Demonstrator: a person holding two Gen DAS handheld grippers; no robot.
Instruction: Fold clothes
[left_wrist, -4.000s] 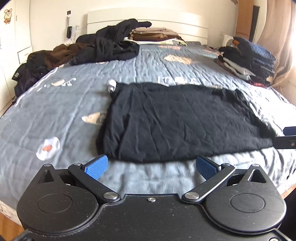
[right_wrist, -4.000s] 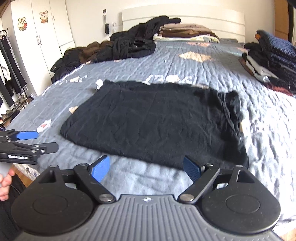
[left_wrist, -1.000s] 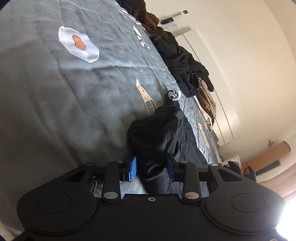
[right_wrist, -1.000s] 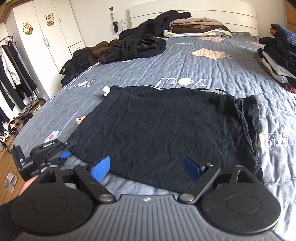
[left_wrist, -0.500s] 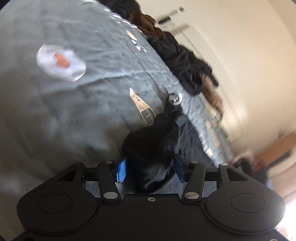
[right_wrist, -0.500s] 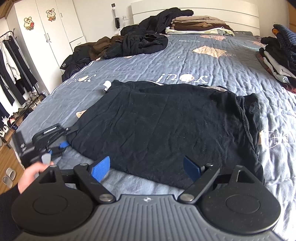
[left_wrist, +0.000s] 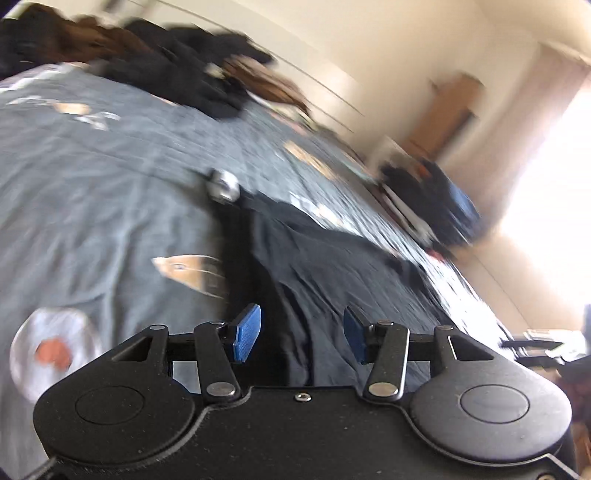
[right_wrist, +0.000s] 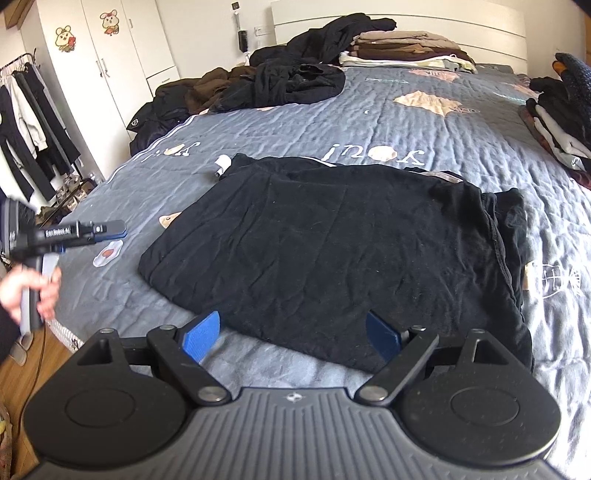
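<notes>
Right wrist view: bed (right_wrist: 424, 122) carries the black shirt (right_wrist: 332, 251) flat near its front edge, long axis across the bed, sleeve end right. Bare quilt lies beyond the shirt and left of it. Right gripper (right_wrist: 291, 338) tilts down over the shirt's front hem, jaws wide, empty. Left gripper (right_wrist: 110, 230), hand-held off the shirt's left corner, stands part open, empty.

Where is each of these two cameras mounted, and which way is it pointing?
Left wrist: rides on the left gripper, tilted, looking across the bed along the black garment; only its own open fingers show.
Right wrist: rides on the right gripper, facing the headboard over the garment; the person's hand holding the left gripper shows at left.
Shared: garment, bed, clothes piles.
</notes>
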